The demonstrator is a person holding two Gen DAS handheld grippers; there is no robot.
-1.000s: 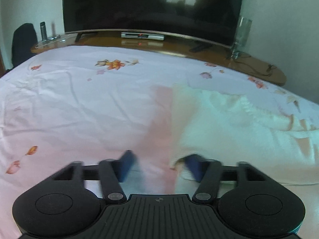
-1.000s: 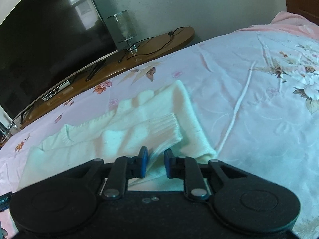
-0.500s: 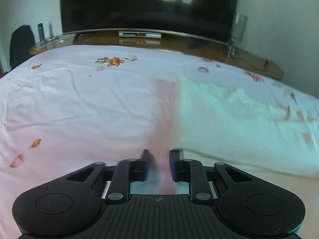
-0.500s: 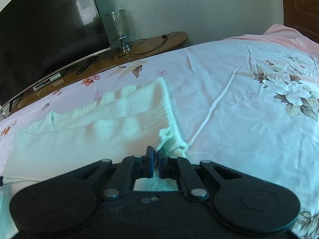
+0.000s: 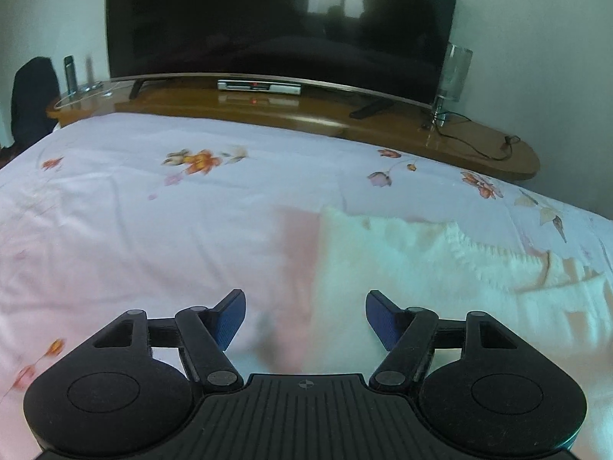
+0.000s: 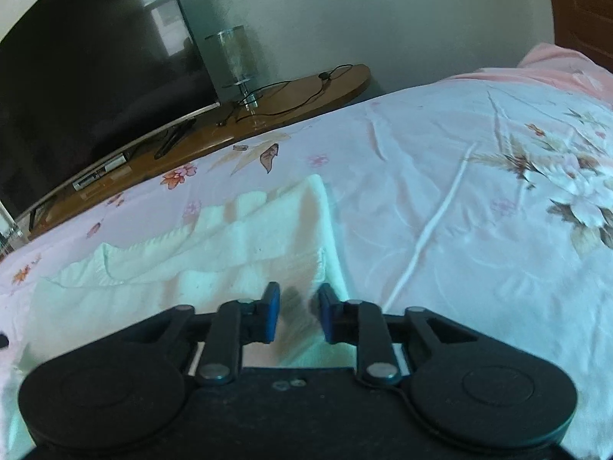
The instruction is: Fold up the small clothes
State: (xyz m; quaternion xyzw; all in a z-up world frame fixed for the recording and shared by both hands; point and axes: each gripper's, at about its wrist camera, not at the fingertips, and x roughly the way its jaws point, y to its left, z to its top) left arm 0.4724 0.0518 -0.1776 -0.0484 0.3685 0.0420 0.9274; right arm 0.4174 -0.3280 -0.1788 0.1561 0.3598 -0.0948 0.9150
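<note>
Down low first: my left gripper [image 5: 305, 316] hangs with its 2 blue pads spread wide, nothing between them. Under it lies bare sheet, with the left edge of the cream knit sweater [image 5: 440, 280] just beside the right pad. My right gripper [image 6: 295, 312] has a narrower gap; its pads sit apart over the sweater's near right corner, and I see no cloth pinched in them.

Sweater itself: lying flat on the floral bedsheet [image 5: 153, 230], already doubled over by the look of it, a ribbed cuff [image 6: 310, 262] lying across the top near my right pads. Judgement: light, soft, floppy knit. It will sag and stretch if lifted from 1 point, and layers can slide on each other. Not fragile, though loose stitches could snag on a pad edge. Best hold: 2 matching corners, pinching through all layers at the thicker ribbed hem or folded edge, low against the bed.

Farther out: wooden TV bench [image 5: 306, 111], dark television [image 5: 279, 19], glass lamp [image 6: 233, 57] with its cable. None in my way.
</note>
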